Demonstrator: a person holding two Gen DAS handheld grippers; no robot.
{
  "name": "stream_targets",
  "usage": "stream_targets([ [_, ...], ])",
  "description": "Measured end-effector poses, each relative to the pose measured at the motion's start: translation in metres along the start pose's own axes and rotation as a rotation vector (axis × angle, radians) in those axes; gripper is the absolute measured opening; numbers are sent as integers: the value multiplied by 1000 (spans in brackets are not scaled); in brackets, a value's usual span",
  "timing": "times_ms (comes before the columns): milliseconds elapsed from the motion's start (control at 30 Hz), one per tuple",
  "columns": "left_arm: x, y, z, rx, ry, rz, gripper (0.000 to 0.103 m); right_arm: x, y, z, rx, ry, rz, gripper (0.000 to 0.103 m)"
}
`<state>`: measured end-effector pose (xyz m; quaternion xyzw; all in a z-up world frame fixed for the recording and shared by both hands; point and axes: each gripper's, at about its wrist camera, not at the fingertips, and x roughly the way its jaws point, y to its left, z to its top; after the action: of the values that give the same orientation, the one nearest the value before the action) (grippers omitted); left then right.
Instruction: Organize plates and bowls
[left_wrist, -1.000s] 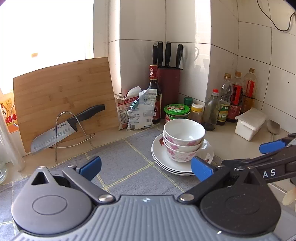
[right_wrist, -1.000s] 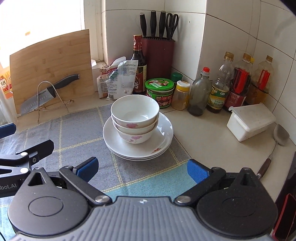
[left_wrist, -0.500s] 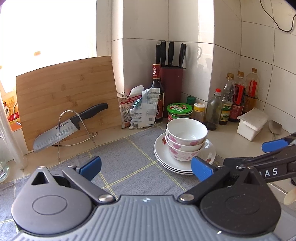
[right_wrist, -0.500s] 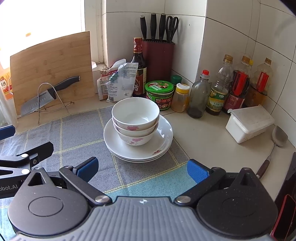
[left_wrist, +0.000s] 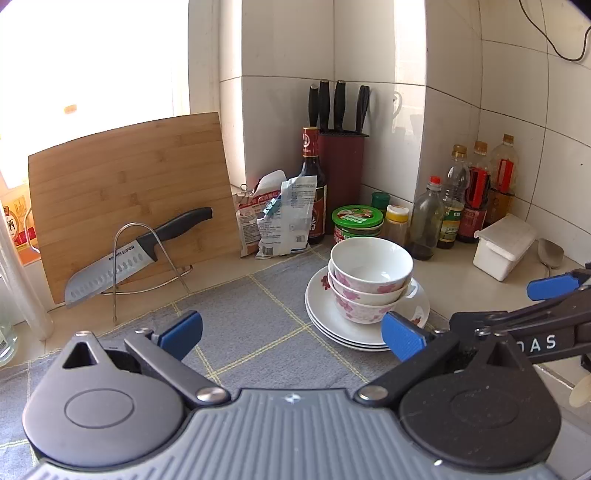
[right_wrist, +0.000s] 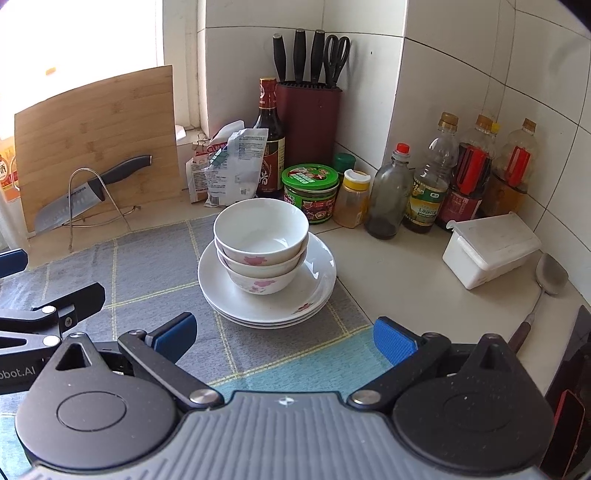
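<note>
Three white bowls with pink flowers are nested on a stack of white plates on a grey checked cloth. My left gripper is open and empty, in front and to the left of the stack. My right gripper is open and empty, just in front of the stack. The right gripper's fingers show at the right edge of the left wrist view.
A cutting board and a knife on a wire stand are at the back left. A knife block, sauce bottles, jars and a white lidded box line the tiled walls. A ladle lies at right.
Both grippers have drawn back and risen slightly from the stack. The bowls and plates have not moved.
</note>
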<state>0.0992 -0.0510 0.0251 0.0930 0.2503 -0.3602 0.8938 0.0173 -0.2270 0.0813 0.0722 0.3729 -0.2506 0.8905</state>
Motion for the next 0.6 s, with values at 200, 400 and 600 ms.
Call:
stream_targets([
  [200,2,0,0,-5,8,6,102,1,0,1,-1,2,0,103],
  [400,4,0,1,-5,14,11,102,2,0,1,1,5,0,103],
  [600,5,0,2,0,14,15,102,4,0,1,0,7,-7,103],
])
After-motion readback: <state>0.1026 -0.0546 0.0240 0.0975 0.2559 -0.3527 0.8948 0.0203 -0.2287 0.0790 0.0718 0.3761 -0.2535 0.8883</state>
